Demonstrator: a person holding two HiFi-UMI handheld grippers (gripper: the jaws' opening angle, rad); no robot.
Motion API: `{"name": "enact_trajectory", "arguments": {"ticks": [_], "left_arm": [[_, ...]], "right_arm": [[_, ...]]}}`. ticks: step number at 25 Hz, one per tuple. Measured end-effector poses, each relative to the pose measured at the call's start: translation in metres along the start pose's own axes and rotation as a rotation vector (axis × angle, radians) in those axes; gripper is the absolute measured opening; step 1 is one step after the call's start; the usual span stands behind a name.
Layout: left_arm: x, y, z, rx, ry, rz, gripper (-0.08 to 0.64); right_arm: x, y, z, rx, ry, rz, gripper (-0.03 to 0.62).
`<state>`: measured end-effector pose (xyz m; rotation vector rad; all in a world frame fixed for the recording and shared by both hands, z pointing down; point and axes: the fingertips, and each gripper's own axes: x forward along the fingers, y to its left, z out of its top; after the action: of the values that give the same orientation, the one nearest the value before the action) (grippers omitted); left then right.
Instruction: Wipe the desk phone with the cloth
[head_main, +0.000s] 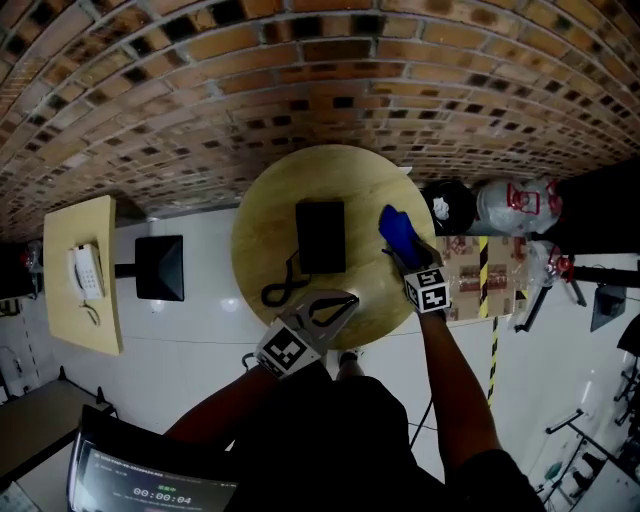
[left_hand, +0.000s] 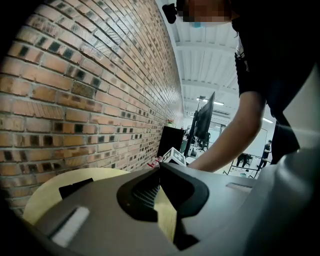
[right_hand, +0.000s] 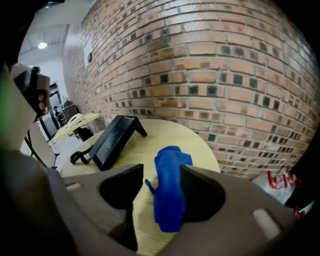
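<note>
L gripper (head_main: 350, 298) at near edge of round pale wooden table (head_main: 262, 215): jaws together at the tips, nothing held. R gripper (right_hand: 161, 170) at the table's right side: jaws apart. Crumpled blue cloth (head_main: 395, 228) lies on the tabletop between them, against the R-hand jaw, gap to the other, not clamped. Coiled black cord (head_main: 283, 288) lies by the phone's near left corner. Black slab-shaped desk phone (head_main: 320, 236) mid-table, left of cloth, apart from both grippers. Brick wall (head_main: 300, 80) behind.
</note>
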<state>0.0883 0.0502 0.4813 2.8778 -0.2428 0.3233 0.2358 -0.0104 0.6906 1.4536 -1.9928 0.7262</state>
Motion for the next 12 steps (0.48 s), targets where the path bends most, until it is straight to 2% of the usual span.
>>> {"name": "enact_trajectory", "arguments": {"ticks": [1,2,7,12], "left_arm": [[0.000,0.002,-0.002,-0.009,0.001,0.003,-0.006],[-0.001,0.004,-0.004,-0.017,0.003,0.007,-0.005],[-0.004,0.013,-0.014,-0.041,0.025,0.024,-0.006],[-0.007,0.020,-0.016,-0.062,0.012,0.042,-0.005]], "right_arm": [[0.008,-0.004,-0.003,0.003,0.025,0.009,0.234],[0.015,-0.007,-0.006,0.003,0.051,0.020,0.238],[0.038,-0.018,-0.010,-0.050,0.142,0.050,0.238],[0.056,-0.024,-0.020,-0.042,0.223,0.087,0.235]]}}
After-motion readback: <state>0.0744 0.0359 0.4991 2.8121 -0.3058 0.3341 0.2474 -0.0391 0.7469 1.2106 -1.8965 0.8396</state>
